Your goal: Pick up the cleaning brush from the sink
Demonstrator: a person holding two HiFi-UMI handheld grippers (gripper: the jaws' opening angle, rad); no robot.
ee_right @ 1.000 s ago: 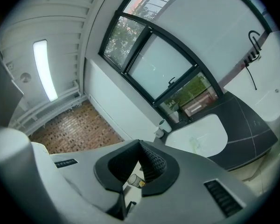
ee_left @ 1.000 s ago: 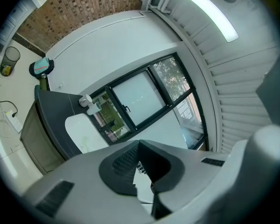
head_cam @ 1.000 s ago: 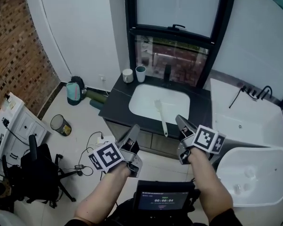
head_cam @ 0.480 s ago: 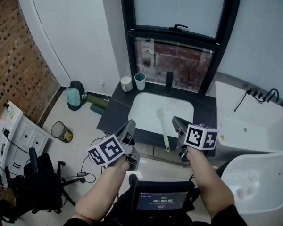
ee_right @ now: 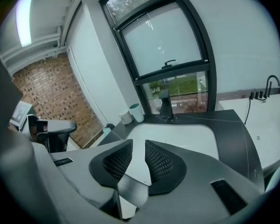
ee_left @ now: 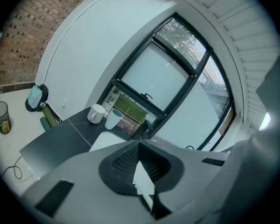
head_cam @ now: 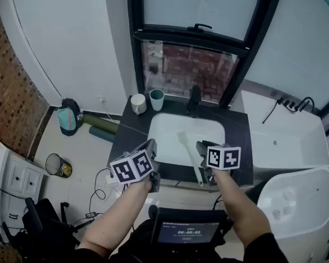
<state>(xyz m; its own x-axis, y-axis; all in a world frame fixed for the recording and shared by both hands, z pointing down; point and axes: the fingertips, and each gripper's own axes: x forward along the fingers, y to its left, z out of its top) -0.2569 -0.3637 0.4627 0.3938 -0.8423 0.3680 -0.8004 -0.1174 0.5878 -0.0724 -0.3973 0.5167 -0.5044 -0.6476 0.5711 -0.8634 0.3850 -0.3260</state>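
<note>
The left claw (head_cam: 149,146) hovers at the front edge of the tabletop (head_cam: 129,133), jaws closed together and empty. The cleaning brush (head_cam: 187,149) lies in the sink (head_cam: 164,126), its handle projecting past the front rim. The right claw (head_cam: 202,146) is just beside the handle, jaws opening to a narrow gap with nothing between them.

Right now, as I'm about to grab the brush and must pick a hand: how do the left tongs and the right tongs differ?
The left tongs have their jaws together; the right tongs have theirs apart and opening. The right tongs hang beside the cleaning brush handle; the left tongs sit farther off, by the counter left of the sink. Both are empty.
</note>
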